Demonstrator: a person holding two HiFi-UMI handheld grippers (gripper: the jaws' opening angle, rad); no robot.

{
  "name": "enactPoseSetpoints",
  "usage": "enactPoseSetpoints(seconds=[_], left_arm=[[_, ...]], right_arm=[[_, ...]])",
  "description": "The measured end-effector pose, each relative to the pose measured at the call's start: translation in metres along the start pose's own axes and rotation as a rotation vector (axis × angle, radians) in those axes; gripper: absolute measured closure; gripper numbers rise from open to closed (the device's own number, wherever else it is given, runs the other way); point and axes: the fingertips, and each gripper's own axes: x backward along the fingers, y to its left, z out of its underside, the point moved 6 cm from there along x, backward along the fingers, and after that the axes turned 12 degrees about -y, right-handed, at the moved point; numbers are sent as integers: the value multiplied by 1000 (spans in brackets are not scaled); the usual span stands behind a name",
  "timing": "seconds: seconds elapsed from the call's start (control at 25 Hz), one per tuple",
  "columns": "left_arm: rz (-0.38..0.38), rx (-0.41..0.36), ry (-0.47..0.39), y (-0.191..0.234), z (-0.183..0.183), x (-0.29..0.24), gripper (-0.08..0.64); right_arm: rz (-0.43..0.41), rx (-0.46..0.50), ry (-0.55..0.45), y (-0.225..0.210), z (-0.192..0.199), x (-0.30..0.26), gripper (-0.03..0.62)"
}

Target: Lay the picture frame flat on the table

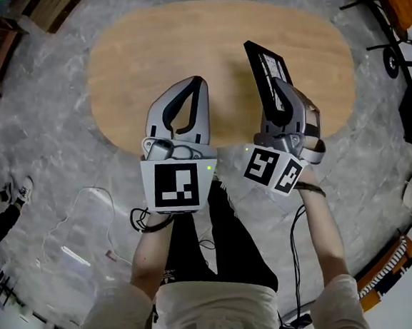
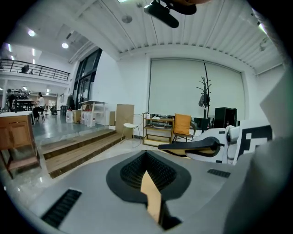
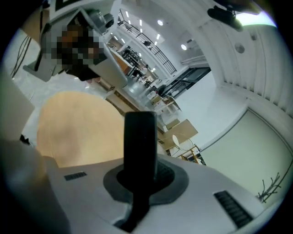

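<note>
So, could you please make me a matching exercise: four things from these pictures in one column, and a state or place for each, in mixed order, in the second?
Column one:
1. black rectangular picture frame
2. oval light wooden table
3. left tongs
4. right tongs

Column two:
A. closed, holding nothing
B. stands on the grey marbled floor
C. held on its edge, not flat
D. closed on the frame

Pairs: 1-C, 2-B, 3-A, 4-D
</note>
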Motion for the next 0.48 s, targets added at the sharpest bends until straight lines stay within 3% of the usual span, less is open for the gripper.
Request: enactPoseSetpoints(seconds=[0.28,0.48], left_arm=[[3,6,63,-3,65,15,551],[11,9,97,0,103,33,551]], right_arm=[[-106,210,42,80,47,-49,577],[-150,294,71,136,64,-69,577]])
